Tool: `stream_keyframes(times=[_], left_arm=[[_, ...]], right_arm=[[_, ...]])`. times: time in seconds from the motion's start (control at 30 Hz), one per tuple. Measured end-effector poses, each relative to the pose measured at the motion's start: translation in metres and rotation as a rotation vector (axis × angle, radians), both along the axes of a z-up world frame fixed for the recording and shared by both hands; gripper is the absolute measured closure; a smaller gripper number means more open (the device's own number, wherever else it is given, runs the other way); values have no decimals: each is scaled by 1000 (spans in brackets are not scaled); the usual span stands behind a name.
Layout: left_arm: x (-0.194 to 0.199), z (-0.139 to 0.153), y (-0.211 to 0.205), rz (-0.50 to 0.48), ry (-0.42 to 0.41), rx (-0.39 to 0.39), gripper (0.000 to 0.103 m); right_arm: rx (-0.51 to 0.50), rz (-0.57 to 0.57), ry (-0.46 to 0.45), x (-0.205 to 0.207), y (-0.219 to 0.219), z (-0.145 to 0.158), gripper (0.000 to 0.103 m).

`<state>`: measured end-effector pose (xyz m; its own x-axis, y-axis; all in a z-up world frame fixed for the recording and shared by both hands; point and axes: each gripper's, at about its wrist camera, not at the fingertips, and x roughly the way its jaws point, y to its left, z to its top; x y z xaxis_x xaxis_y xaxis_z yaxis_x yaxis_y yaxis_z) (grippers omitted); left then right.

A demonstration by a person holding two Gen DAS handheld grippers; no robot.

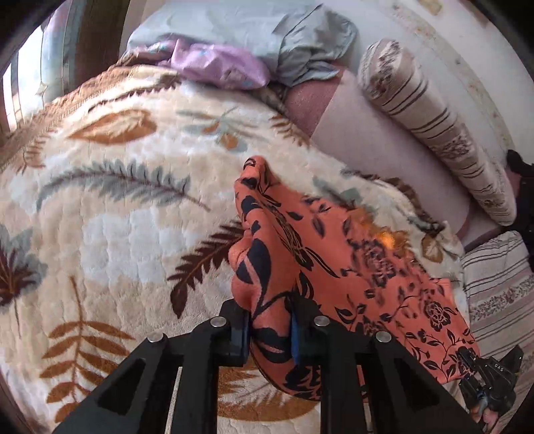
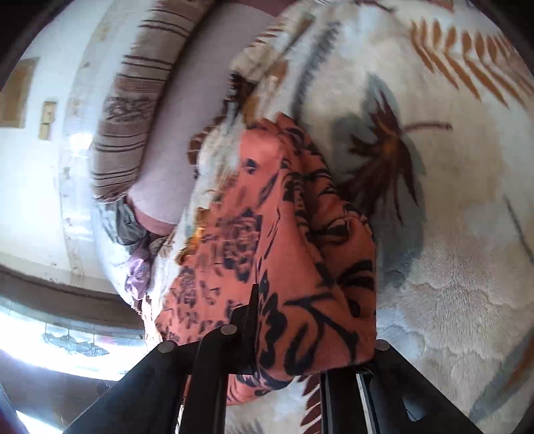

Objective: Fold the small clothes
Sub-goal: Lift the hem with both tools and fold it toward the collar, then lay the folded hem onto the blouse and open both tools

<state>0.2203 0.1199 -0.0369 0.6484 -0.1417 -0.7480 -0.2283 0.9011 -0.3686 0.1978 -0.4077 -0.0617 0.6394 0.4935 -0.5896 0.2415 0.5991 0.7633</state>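
A home bedroom: plush leaf-patterned blanket [image 1: 110, 213], striped bolster [image 1: 434, 130], rumpled bedding [image 1: 267, 43].

Below and ahead of my left gripper spreads a plush cream blanket [image 1: 110, 213] printed with brown, orange and grey-blue leaves. Beyond it, at the far end, lie a pale blue pillow [image 1: 233, 23] and a crumpled lilac cloth [image 1: 217, 63]. Ahead to the right, a pink mattress [image 1: 363, 140] shows bare past the blanket's edge, with a striped brown-and-cream bolster [image 1: 434, 130] along a stained white wall [image 1: 467, 60]. Far left, bright daylight comes through a window [image 1: 13, 96].
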Motion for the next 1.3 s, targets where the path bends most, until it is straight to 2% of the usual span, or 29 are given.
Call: stream_keyframes(times=[0.1, 0.17, 0.23, 0.27, 0.3, 0.33, 0.37, 0.4, 0.43, 0.47, 0.5, 0.57, 0.6, 0.63, 0.73, 0.8, 0.9, 1.03, 1.13, 1.17, 1.23, 1.3], left_arm=[[-48, 38, 3, -17, -88, 4, 84], [-86, 40, 5, -28, -99, 7, 83], [-116, 16, 9, -48, -42, 21, 80], [-127, -8, 12, -57, 11, 29, 74], [-133, -36, 16, -57, 93, 43, 63], [-138, -65, 23, -34, 201, 55, 61], [-147, -82, 33, -21, 234, 8, 60], [-156, -78, 41, -25, 156, -35, 59], [-157, -69, 45, -24, 154, -27, 55], [-155, -60, 47, -5, 172, 9, 44], [-153, -49, 50, 15, 149, 30, 36], [-145, -31, 57, 18, 68, 44, 30], [-138, -26, 59, 17, 60, 59, 30], [-130, -24, 61, 15, 60, 65, 30], [-101, -31, 66, -39, 65, 13, 30], [-86, -40, 66, -72, 76, -13, 30], [-66, -45, 60, -104, 80, 21, 30], [-45, -41, 53, -147, 52, 74, 30], [-24, -52, 53, -154, 91, 120, 30], [-19, -56, 54, -149, 104, 112, 30], [-16, -59, 56, -154, 100, 86, 36], [-14, -60, 54, -174, 108, 89, 48]], right_arm=[[-48, 58, -78, -34, 5, 49, 94], [-70, 82, -93, -69, 4, 61, 94], [-62, 105, -46, -106, 3, 46, 93], [-81, 123, 13, -121, 4, 28, 90], [-113, 146, 102, -133, 5, 2, 87], [-133, 167, 220, -143, 4, -29, 75], [-96, 180, 323, -154, -1, -57, 71], [1, 137, 249, -167, -13, -61, 71], [5, 116, 254, -172, -21, -57, 71], [-24, 106, 273, -174, -28, -50, 71], [-51, 82, 256, -174, -34, -40, 68], [-106, 52, 196, -168, -45, -17, 55], [-128, 46, 161, -162, -49, -7, 36], [-146, 40, 128, -155, -52, 3, 32], [-192, 93, 41, -114, -53, 20, 32], [-264, 140, 8, -82, -42, 25, 32], [-282, 178, 24, -50, -37, 17, 32], [-295, 192, 16, -39, -33, 8, 32], [-337, 202, 21, -36, -34, 4, 32], [-340, 200, 21, -34, -36, 4, 32], [-344, 191, 9, -31, -41, 5, 32], [-380, 208, 1, -25, -40, 6, 32]])
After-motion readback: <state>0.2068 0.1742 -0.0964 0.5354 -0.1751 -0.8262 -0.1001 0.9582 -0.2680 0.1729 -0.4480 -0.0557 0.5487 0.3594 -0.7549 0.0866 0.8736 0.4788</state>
